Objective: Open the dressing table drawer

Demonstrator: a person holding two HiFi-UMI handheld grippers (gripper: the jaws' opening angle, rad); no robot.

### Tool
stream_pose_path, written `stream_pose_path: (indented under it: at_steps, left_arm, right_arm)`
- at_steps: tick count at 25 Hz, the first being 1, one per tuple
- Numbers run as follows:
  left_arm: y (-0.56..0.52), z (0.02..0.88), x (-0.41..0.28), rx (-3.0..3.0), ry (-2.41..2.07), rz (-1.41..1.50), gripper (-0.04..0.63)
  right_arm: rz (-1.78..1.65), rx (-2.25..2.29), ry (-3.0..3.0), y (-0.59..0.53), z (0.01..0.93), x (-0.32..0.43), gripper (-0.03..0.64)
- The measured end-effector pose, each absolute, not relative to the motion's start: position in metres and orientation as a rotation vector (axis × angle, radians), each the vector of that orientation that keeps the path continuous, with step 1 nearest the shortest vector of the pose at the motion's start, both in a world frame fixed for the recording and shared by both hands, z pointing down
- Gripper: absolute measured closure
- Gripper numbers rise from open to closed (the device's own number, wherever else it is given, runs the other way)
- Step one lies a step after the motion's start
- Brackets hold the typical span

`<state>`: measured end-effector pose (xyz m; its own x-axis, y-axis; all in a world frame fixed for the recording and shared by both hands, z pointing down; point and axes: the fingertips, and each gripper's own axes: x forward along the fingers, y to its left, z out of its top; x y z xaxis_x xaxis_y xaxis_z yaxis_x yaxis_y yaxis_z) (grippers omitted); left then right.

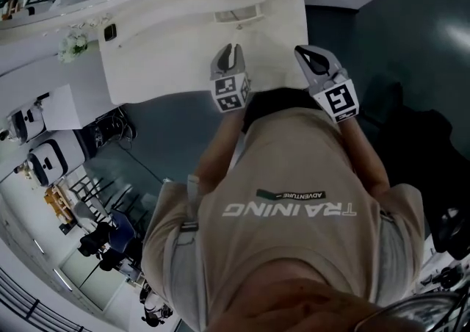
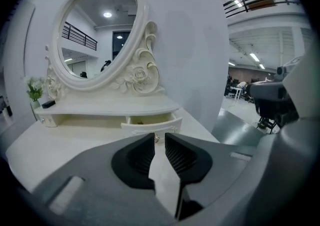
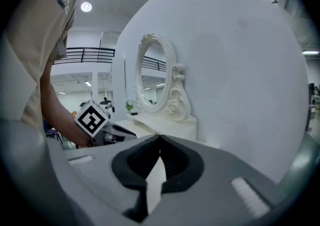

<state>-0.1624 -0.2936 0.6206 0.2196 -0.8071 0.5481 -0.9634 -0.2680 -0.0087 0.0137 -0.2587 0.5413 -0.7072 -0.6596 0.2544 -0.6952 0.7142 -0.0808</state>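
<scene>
The white dressing table (image 1: 154, 66) fills the top of the head view. Its small drawer (image 1: 239, 15) stands pulled partly out under the mirror shelf. In the left gripper view the drawer (image 2: 150, 124) is straight ahead, its round knob (image 2: 156, 138) just beyond the jaw tips, something small and brownish inside. My left gripper (image 1: 230, 50) (image 2: 160, 137) hovers over the tabletop short of the drawer, jaws a narrow gap apart and empty. My right gripper (image 1: 312, 55) (image 3: 159, 139) hangs by the table's right edge, jaws closed tip to tip on nothing.
An oval mirror (image 2: 97, 30) in a carved white frame rises behind the drawer. Small white flowers (image 2: 35, 87) and a dark little object (image 2: 48, 103) stand at the shelf's left end. A white wall (image 3: 235, 70) backs the table; grey floor (image 1: 396, 37) lies to its right.
</scene>
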Motion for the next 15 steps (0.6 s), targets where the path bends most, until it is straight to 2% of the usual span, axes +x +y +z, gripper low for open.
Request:
stream_pose_path:
  at_steps: [4, 8, 15]
  left_arm:
    - [-0.286, 0.577, -0.171, 2.220, -1.686, 0.524, 0.588]
    - [-0.283, 0.538, -0.174, 2.268, -1.626, 0.365, 0.588]
    - [-0.269, 0.457, -0.187, 2.486, -1.615, 0.341, 0.588]
  right_arm:
    - [0.222, 1.076, -2.729, -0.262, 0.535, 0.004, 0.614]
    - [0.192, 1.070, -2.747, -0.263, 0.522, -0.013, 0.614]
    - [0.083, 1.044, -2.790, -0.263, 0.473, -0.048, 0.614]
